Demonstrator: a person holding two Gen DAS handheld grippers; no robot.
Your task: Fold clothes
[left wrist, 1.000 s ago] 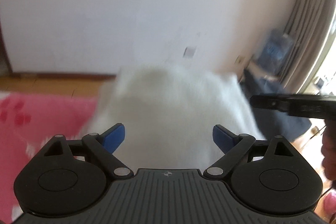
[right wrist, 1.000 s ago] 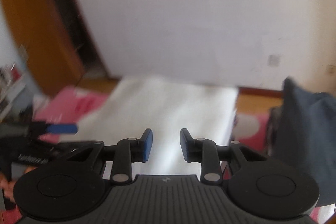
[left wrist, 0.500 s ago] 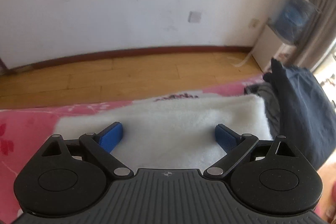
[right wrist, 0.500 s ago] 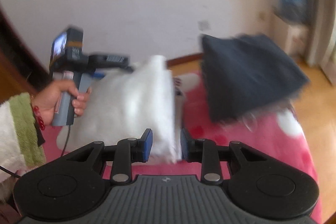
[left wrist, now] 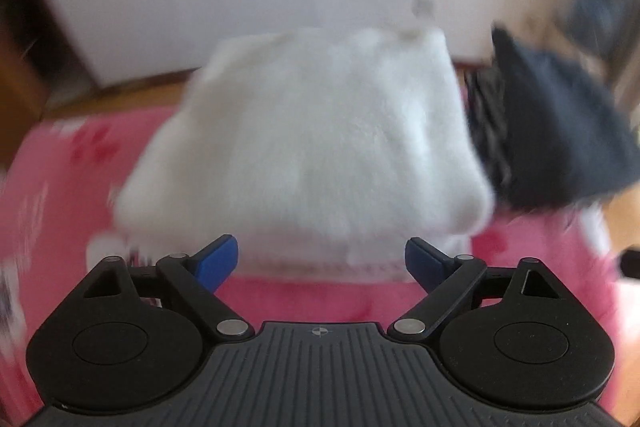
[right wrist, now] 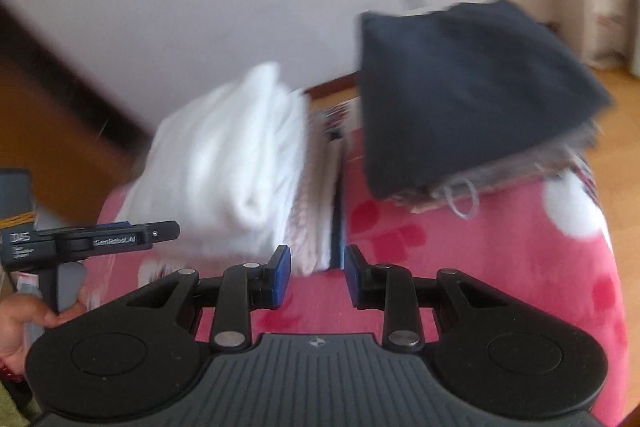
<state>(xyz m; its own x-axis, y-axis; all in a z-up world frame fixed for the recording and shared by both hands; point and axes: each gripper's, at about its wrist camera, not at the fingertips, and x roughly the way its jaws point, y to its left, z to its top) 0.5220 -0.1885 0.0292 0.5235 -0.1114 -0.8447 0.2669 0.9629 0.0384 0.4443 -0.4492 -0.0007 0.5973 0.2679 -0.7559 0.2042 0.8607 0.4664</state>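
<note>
Left wrist view: left gripper (left wrist: 322, 257) w/ jaws wide apart, nothing between, just short of folded white fleece (left wrist: 304, 147) on pink blanket (left wrist: 60, 187). Dark navy folded pile (left wrist: 560, 131) sits to its right, touching. Right gripper (right wrist: 317, 275) has jaws partly apart, empty, over the blanket near the fleece's corner. Pics blurry.

- The left gripper (left wrist: 322, 259), jaws wide, has drawn back from the folded white fleece garment (left wrist: 308, 143); its near edge now lies ahead of the fingertips on the pink blanket (left wrist: 60, 187).
- The right gripper (right wrist: 317, 275) has swung toward the gap beside the folded dark garment (right wrist: 472, 87).
</note>
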